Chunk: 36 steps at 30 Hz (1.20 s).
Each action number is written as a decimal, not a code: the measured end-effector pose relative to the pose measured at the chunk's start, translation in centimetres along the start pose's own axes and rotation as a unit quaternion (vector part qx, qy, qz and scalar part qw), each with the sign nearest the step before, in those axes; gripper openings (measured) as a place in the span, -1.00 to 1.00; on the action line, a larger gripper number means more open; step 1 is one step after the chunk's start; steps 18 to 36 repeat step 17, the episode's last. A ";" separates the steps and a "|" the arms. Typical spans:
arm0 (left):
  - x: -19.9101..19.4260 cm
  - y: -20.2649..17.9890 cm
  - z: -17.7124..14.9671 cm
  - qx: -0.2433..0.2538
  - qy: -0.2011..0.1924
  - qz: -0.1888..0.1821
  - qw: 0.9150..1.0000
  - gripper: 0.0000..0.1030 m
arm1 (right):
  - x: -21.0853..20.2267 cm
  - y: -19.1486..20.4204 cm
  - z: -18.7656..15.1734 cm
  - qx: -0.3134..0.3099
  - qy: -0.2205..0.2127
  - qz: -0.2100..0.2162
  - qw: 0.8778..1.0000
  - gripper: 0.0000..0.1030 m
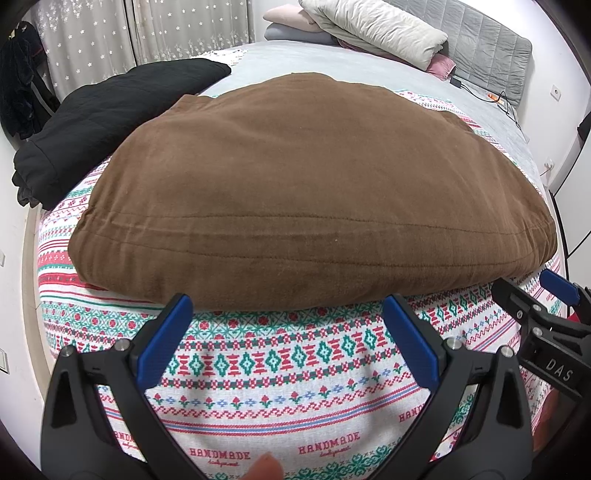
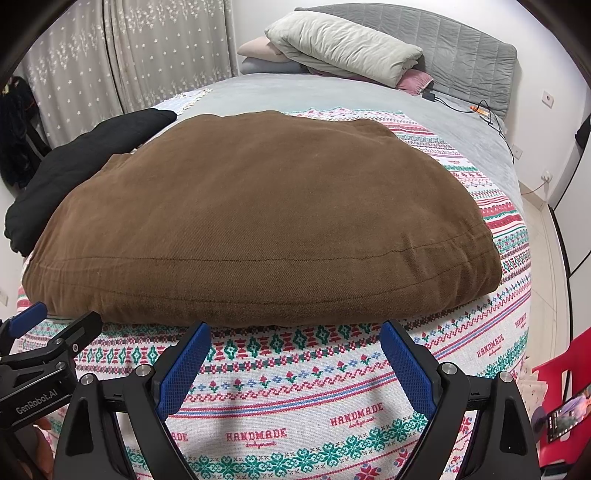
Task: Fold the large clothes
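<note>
A large brown garment (image 1: 295, 184) lies folded into a thick flat bundle on the patterned blanket (image 1: 280, 369); it also shows in the right wrist view (image 2: 258, 221). My left gripper (image 1: 288, 306) is open and empty, its blue pads (image 1: 166, 339) just short of the bundle's near edge. My right gripper (image 2: 295, 332) is open and empty, also just short of the near edge. The right gripper shows at the right edge of the left wrist view (image 1: 550, 295). The left gripper shows at the left edge of the right wrist view (image 2: 48, 321).
A black folded garment (image 1: 110, 122) lies left of the brown one. Pillows and a rolled quilt (image 1: 373, 29) are stacked by the grey headboard (image 2: 461, 51). A charger cable (image 2: 491, 118) lies at the far right. A red chair (image 2: 565, 380) stands right of the bed.
</note>
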<state>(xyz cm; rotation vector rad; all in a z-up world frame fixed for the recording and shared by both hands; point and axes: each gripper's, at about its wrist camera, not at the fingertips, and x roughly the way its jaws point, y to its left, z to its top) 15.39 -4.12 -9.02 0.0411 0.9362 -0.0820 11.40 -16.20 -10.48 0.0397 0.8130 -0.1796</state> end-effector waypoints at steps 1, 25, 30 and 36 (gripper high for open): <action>0.0 0.0 0.0 0.000 0.000 0.000 1.000 0.99 | 0.0 0.0 0.0 0.000 0.000 0.000 1.000 0.83; 0.1 0.3 -0.1 0.003 0.006 -0.002 1.000 0.99 | 0.1 0.1 0.0 -0.001 0.002 0.000 1.000 0.82; 0.1 0.3 -0.1 0.003 0.006 -0.002 1.000 0.99 | 0.1 0.1 0.0 -0.001 0.002 0.000 1.000 0.82; 0.1 0.3 -0.1 0.003 0.006 -0.002 1.000 0.99 | 0.1 0.1 0.0 -0.001 0.002 0.000 1.000 0.82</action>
